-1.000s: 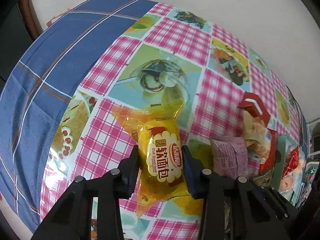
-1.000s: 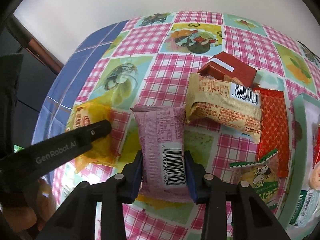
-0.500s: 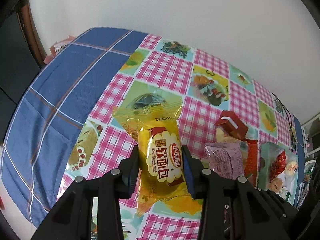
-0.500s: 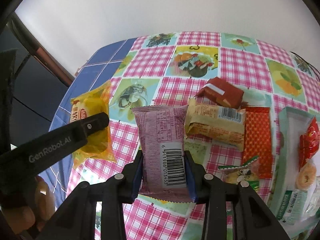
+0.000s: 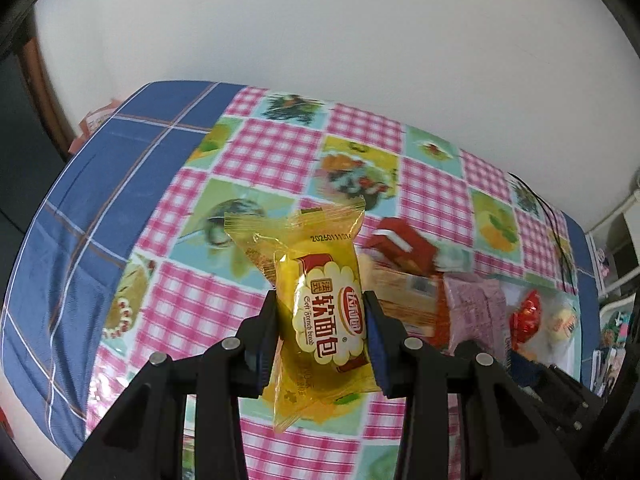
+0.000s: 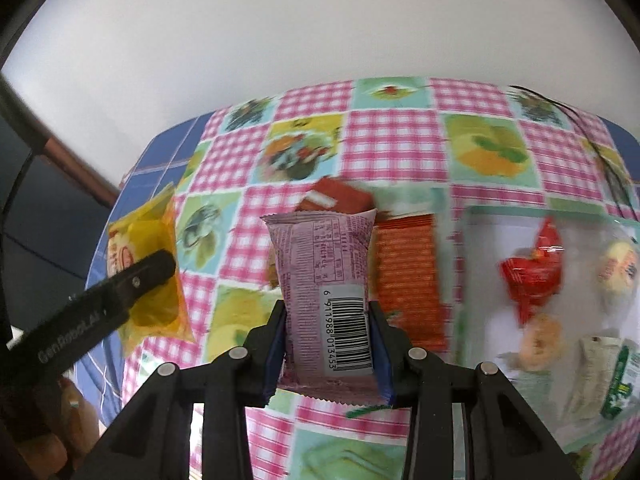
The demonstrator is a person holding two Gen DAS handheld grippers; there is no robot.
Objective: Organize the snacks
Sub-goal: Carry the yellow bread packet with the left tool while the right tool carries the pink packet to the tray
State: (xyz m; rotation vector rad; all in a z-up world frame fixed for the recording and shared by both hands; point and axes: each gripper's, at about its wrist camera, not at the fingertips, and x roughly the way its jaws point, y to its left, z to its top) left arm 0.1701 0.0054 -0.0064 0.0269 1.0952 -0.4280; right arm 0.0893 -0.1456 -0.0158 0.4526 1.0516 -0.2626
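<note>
Here the left tongs (image 5: 322, 334) pinch a glossy yellow bread packet (image 5: 320, 300); the right tongs (image 6: 328, 342) clamp a crinkled pink wrapper (image 6: 326, 292).

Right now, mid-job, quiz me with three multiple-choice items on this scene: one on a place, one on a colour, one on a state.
1. Where does the orange wafer pack lie?
A. on the tablecloth beside the tray
B. inside the tray
C. in the left tool

2. What colour is the packet that the right tool holds?
A. green
B. pink-purple
C. blue

3. What state is the left tool in?
A. open and bare
B. shut on nothing
C. shut on the yellow bread packet

Answers: 1 A, the wafer pack lies flat on the checked tablecloth, just outside the pale green rim of the tray. 2 B, the pink-purple packet shows its barcode between the pads. 3 C, both pads press the sides of the yellow bread packet, which hangs above the cloth.
</note>
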